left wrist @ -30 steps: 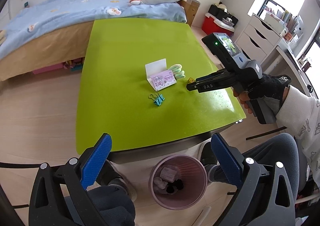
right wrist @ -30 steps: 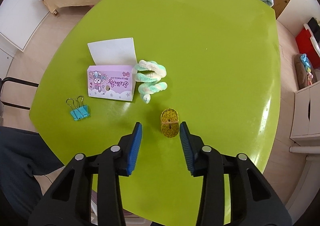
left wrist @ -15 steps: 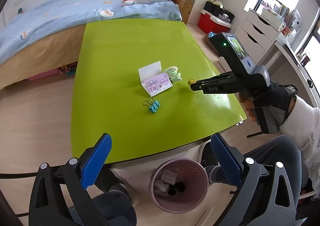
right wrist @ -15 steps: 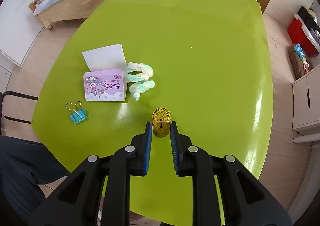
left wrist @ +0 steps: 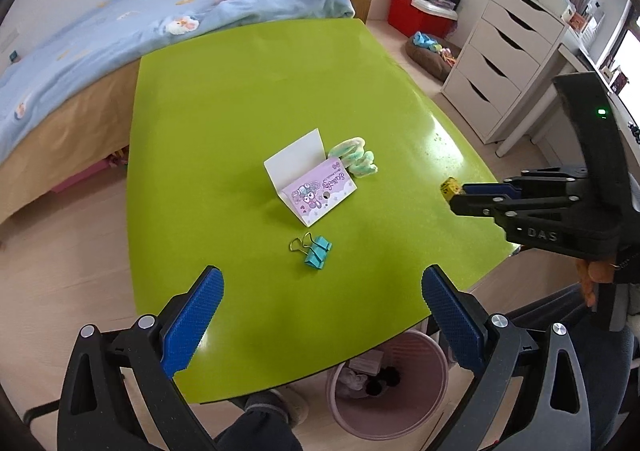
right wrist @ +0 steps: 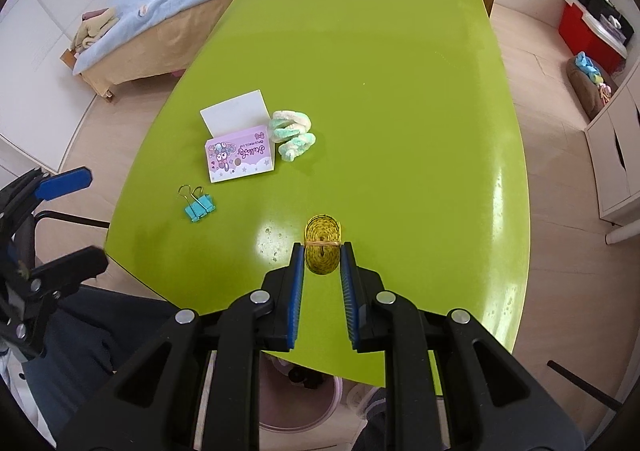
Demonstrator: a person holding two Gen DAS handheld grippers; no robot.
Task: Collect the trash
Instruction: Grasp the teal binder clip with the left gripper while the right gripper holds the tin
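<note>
Your right gripper (right wrist: pixel 322 260): clamped on yellow tape roll (right wrist: pixel 322 247), above near edge of green table (right wrist: pixel 400 91). Your left gripper (left wrist: pixel 320 315): jaws apart, empty. Pink bin (left wrist: pixel 420 407): under table edge.

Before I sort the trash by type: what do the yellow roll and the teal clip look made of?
Yellow roll: looks like a coiled flexible tape, matte with printed marks, bound by a rubber band; fabric or vinyl, hard to tell. Teal clip: painted metal body with shiny wire handles.
</note>
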